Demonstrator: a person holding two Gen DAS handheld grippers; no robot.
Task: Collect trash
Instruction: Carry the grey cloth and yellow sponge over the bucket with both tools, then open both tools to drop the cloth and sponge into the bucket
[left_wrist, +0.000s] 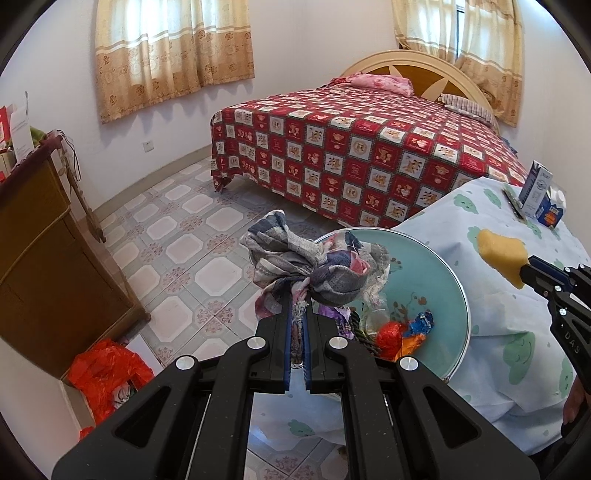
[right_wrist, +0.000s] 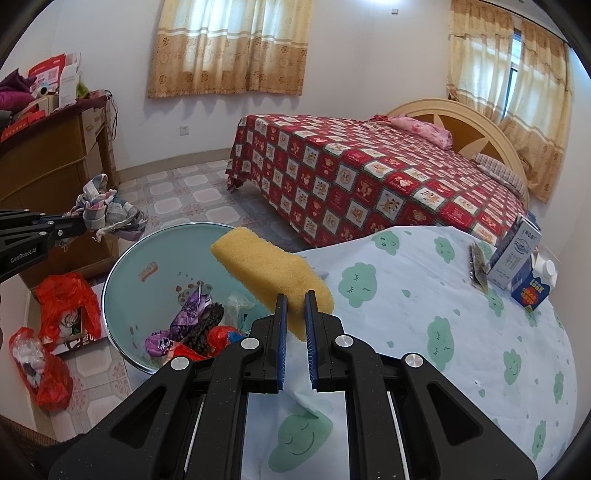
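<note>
Now: both grippers loaded over the teal bin (left_wrist: 436, 266).
Left gripper (left_wrist: 298, 314) pinches a crumpled plaid rag (left_wrist: 295, 258), frayed, blue/grey/pink, above bin rim. Right gripper (right_wrist: 295, 306) clamps a yellow sponge (right_wrist: 266, 269), porous block, betw. bin & cloud-print tablecloth (right_wrist: 424, 314). Wrappers (right_wrist: 192, 328) lie in bin.

One rag (left_wrist: 306, 266), one sponge (right_wrist: 273, 277), one basin (right_wrist: 140, 258), two cartons (right_wrist: 515, 258), two red bags (right_wrist: 66, 302).

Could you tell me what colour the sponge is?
Yellow; the sponge shows best in the right wrist view.
</note>
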